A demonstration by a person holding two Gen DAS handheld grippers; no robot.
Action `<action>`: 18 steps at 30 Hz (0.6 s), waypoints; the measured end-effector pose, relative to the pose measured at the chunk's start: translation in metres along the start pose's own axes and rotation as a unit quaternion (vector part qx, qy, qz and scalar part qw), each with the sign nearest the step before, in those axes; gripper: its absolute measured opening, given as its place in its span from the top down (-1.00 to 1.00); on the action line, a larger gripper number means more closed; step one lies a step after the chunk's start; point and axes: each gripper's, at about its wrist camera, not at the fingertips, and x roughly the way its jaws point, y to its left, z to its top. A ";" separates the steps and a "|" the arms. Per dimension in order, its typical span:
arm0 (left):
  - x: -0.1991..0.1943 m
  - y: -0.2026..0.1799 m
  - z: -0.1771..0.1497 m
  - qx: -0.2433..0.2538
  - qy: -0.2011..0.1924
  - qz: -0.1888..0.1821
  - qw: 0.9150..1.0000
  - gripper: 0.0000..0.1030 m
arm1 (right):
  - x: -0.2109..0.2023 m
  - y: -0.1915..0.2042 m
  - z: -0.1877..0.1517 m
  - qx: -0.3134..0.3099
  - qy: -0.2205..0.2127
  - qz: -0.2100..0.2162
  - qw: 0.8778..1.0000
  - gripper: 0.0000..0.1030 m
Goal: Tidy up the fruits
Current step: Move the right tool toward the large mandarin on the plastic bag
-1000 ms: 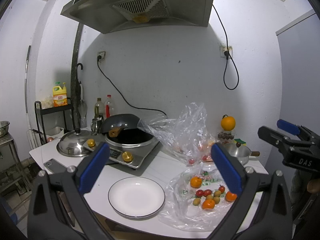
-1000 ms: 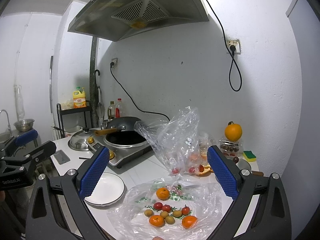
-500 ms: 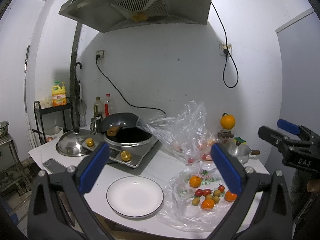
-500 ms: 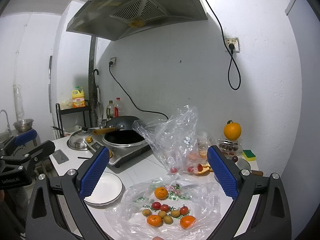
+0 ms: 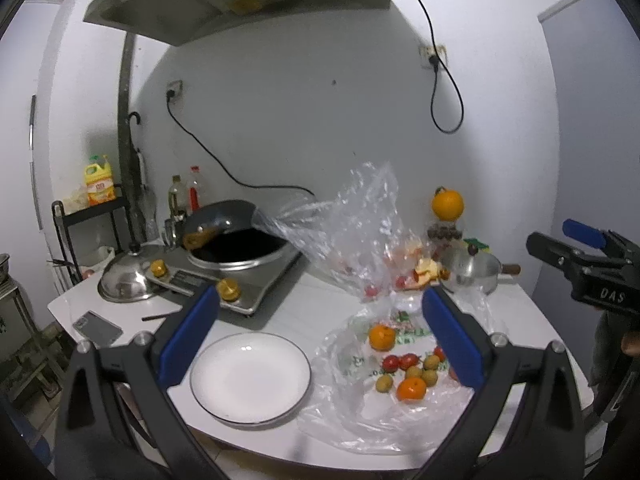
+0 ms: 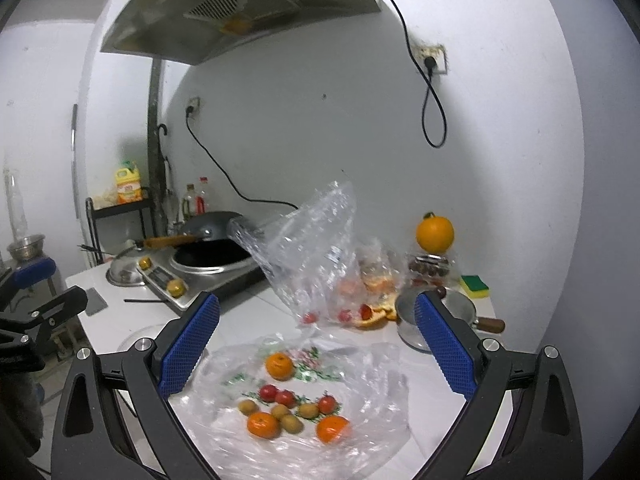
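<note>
A white kitchen counter (image 5: 320, 312) is showing in both wrist views, with a person holding a two-finger claw in each hand above its near edge. The left gripper (image 5: 320, 340) is hanging with its blue pads spread wide, holding nothing; an empty white plate (image 5: 250, 376) is lying on the counter just below and between them. The right gripper (image 6: 316, 344) is likewise standing wide open and empty, poised above a flattened clear plastic bag (image 6: 304, 412). The fruits (image 6: 294, 404) are sitting loose on that bag: three small oranges, a few red tomato-like pieces and several small brown-green ones, clustered with no clear long axis. They are lying below and slightly to the near side of the right gripper, and to the right of the plate, so the right hand appears to be the nearer one for a first pick, with the plate a short carry to the left. A second, crumpled bag (image 6: 316, 256) is standing farther back, holding fruit that is hard to make out through the plastic. The right view is blurring, so the count of small fruits may be off. A large orange (image 6: 435, 234) is perching at the far right.
</note>
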 end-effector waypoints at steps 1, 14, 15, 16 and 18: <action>0.005 -0.003 -0.002 0.003 0.006 -0.002 1.000 -0.98 | 0.003 -0.003 -0.002 0.001 0.004 -0.001 1.000 -0.94; 0.052 -0.045 -0.034 0.029 0.069 -0.028 0.997 -0.98 | 0.039 -0.032 -0.043 0.007 0.067 0.004 0.998 -0.93; 0.055 -0.049 -0.036 0.031 0.073 -0.031 0.996 -0.97 | 0.041 -0.034 -0.046 0.008 0.070 0.006 0.998 -0.93; 0.058 -0.052 -0.038 0.034 0.077 -0.033 0.996 -0.97 | 0.042 -0.035 -0.048 0.007 0.072 0.007 0.997 -0.93; 0.061 -0.058 -0.043 0.037 0.084 -0.037 0.995 -0.97 | 0.044 -0.037 -0.051 0.005 0.076 0.013 0.997 -0.92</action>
